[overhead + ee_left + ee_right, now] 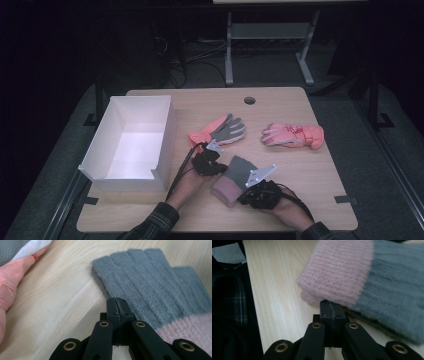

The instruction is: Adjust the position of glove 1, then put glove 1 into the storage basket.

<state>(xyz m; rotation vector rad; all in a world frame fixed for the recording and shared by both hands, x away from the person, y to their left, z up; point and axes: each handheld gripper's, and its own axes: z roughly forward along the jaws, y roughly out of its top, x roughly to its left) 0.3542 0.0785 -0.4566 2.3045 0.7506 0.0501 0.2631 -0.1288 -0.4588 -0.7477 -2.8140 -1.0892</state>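
A knit glove (pixel 236 171) with grey fingers and a pale pink cuff lies flat on the wooden table (pixel 315 175), near its front. My left gripper (pixel 223 168) is shut, and its tips (pixel 116 300) rest against the side edge of the glove's grey fingers (pixel 150 282). My right gripper (pixel 241 196) is shut too, its tips (pixel 331 305) at the edge of the pink cuff (pixel 339 270). No fabric shows between either pair of jaws. Whether the tips pinch the glove's edge I cannot tell.
An open white box (pixel 168 137) stands at the table's left. A coral ski glove with a grey palm (pixel 220 131) lies just beyond my left gripper, and a pink ski glove (pixel 292 135) lies at the right. A cable hole (pixel 249 100) is at the back.
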